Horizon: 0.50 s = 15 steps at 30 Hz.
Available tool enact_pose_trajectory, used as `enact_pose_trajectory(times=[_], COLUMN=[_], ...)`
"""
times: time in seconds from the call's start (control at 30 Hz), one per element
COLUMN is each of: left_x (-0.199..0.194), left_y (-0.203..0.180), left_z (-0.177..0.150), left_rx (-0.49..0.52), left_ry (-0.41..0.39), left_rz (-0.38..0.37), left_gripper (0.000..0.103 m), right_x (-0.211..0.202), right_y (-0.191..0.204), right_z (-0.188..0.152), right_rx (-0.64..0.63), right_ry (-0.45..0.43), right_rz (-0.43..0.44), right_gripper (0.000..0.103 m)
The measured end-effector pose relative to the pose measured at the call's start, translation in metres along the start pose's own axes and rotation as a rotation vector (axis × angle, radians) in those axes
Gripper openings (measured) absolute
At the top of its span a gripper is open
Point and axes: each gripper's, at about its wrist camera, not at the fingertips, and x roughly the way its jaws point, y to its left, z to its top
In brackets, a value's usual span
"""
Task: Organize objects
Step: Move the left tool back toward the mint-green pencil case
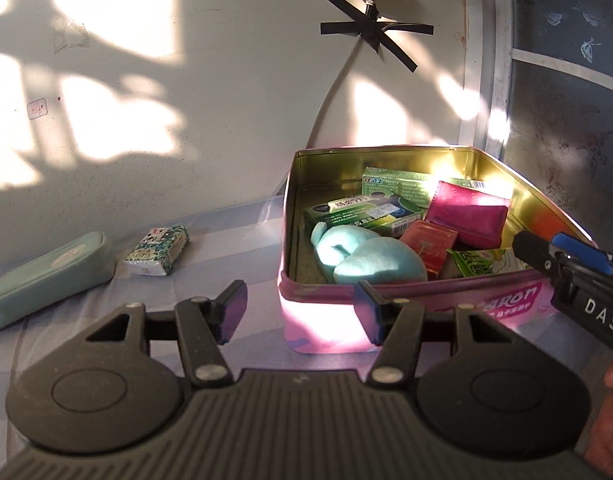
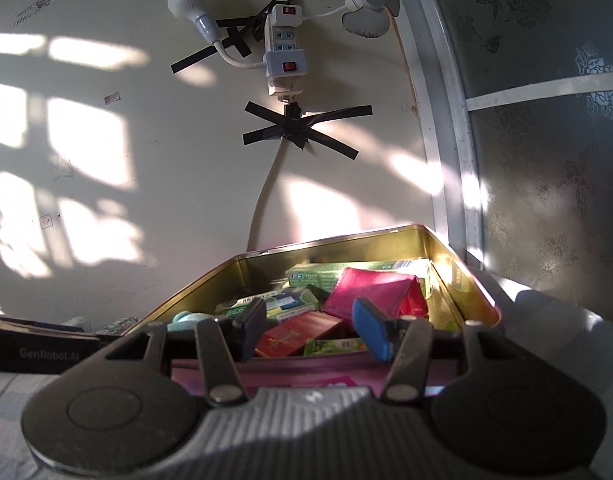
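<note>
A pink tin [image 1: 386, 284] with a gold inside stands open on the striped sheet. In it lie a light blue plush toy [image 1: 370, 256], green boxes [image 1: 366, 212], a pink pouch [image 1: 466, 212], a red box [image 1: 426, 244] and a green sachet [image 1: 486, 260]. My left gripper [image 1: 301, 308] hovers open and bare just before the tin's near left corner. My right gripper [image 2: 312, 328] is open over the near wall, above the red box [image 2: 298, 332] and pink pouch [image 2: 370, 288], holding nothing. From the left wrist it shows as the right gripper [image 1: 558, 254] at the tin's right side.
A teal pencil case [image 1: 46, 276] and a patterned tissue pack [image 1: 156, 252] lie on the sheet left of the tin. A power strip [image 2: 284, 56] is taped to the wall, its cable [image 2: 266, 200] dropping behind the tin. A frosted window frame [image 2: 450, 160] borders the right.
</note>
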Motion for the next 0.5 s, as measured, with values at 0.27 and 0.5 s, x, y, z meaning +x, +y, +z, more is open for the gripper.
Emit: enact_pose_trajectory(times=[0.27,0.5], left_x=[-0.006,-0.008], left_y=[0.032,0.064], left_z=[-0.020,-0.038], left_rx=[-0.040,-0.062], left_ry=[0.023,0.048], left_rz=[0.057,0.119], left_gripper=[0.066,0.067], right_x=[-0.005,0.004], right_y=[0.019,0.050], right_z=[-0.016,-0.031], right_rx=[0.000,-0.041], right_ry=[0.093,0.199], right_rz=[0.021,0.101], right_gripper=[0.050,0.051])
